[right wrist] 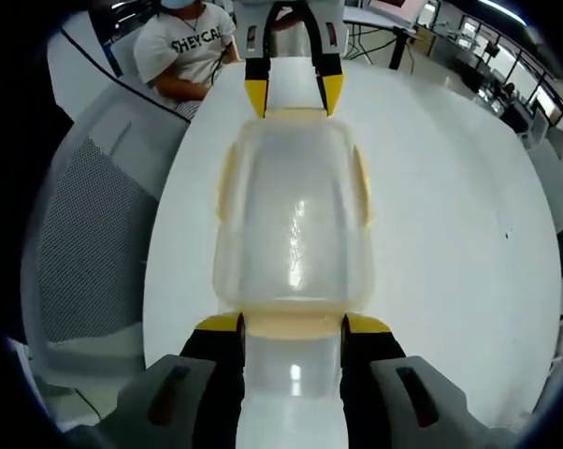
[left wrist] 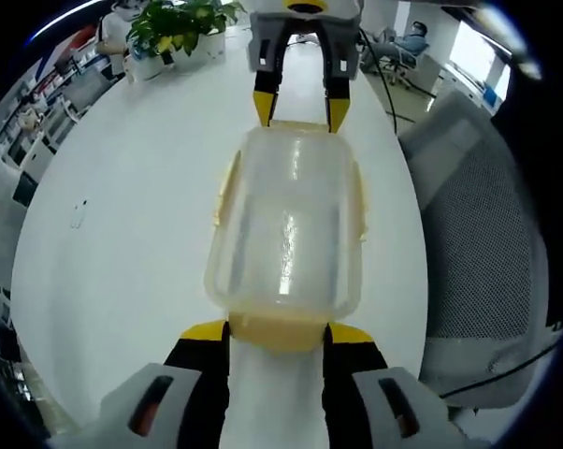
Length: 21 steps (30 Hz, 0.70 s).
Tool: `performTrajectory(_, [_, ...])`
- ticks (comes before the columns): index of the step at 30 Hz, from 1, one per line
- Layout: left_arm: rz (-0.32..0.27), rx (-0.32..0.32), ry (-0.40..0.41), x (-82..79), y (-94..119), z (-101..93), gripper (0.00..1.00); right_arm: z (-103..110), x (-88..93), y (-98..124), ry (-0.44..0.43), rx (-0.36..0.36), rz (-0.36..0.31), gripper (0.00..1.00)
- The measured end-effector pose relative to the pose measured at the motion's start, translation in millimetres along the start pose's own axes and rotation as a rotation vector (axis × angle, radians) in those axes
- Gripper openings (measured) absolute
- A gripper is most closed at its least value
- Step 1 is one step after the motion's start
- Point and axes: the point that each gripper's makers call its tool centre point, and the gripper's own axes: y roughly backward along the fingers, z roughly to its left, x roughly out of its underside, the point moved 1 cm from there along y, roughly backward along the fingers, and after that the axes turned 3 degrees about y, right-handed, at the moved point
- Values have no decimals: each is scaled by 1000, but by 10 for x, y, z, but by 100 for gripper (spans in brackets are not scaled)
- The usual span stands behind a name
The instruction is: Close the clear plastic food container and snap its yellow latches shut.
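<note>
A clear plastic container (left wrist: 286,229) with its lid on lies lengthwise on the white table (left wrist: 122,234), also seen as the container (right wrist: 295,224). Pale yellow latches (left wrist: 227,187) run down its long sides. My left gripper (left wrist: 279,332) is open, and its yellow-tipped fingers straddle the near end latch (left wrist: 277,329). At the far end my right gripper (left wrist: 300,110) straddles the opposite end. In the right gripper view, my right gripper (right wrist: 293,325) stands open around its end latch (right wrist: 293,323), with the left gripper (right wrist: 294,94) opposite.
A grey mesh office chair (left wrist: 487,243) stands by the table edge, seen again as the chair (right wrist: 85,243). Potted plants (left wrist: 179,28) sit at the table's far end. A person in a white T-shirt (right wrist: 183,47) sits beyond the table.
</note>
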Motion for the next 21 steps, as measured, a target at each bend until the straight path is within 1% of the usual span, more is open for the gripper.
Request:
performTrajectory(5, [-4,-2,7,-87,-45,-27,33,1,101,32,3,0,2,37])
performTrajectory(11, [-3,0,-2,-229,-113,-65,33,29,247,69,-4,0,6,37])
performTrajectory(21, [3,5,-22,-411,-205,-58,33,30,445,125,-17,12,4,37])
